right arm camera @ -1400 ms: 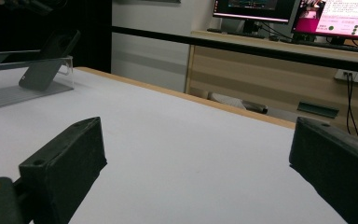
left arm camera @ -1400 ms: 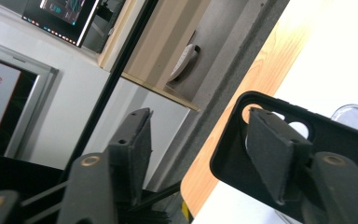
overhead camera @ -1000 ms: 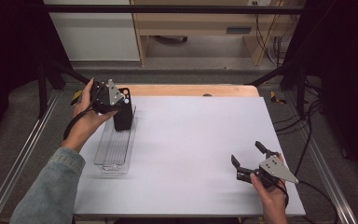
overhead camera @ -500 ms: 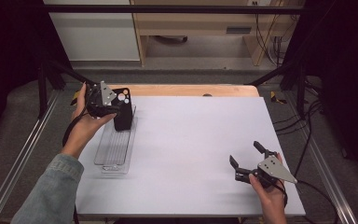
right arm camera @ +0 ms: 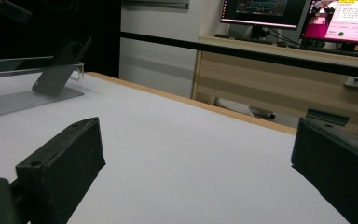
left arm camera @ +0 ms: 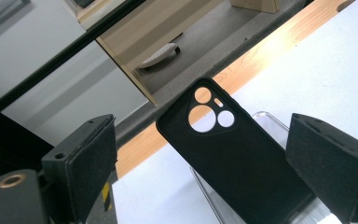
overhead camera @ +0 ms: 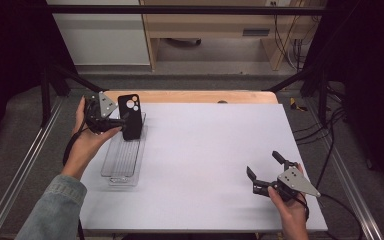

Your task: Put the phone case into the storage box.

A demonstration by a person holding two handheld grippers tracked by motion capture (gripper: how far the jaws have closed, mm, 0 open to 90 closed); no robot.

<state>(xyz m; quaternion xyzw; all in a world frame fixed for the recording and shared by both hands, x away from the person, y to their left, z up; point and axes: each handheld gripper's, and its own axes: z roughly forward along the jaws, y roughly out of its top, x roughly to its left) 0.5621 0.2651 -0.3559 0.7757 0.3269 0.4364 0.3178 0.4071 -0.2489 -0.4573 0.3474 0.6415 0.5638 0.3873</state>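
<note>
Between parted left fingers: phone case, untouched, leaning in tray.

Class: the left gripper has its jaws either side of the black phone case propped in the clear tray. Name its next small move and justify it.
Probably draw the left gripper back. Its jaws have just been opening, and the phone case leans in the clear tray, apart from both pads.

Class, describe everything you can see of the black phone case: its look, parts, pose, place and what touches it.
The black phone case is matte and looks like soft rubber or plastic, with round camera cut-outs and a small slot near its top. It stands tilted, its lower end in the clear tray at the table's far left, leaning on the tray's end wall. The left tongs flank it, jaws just opened, pads clear of it.
</note>
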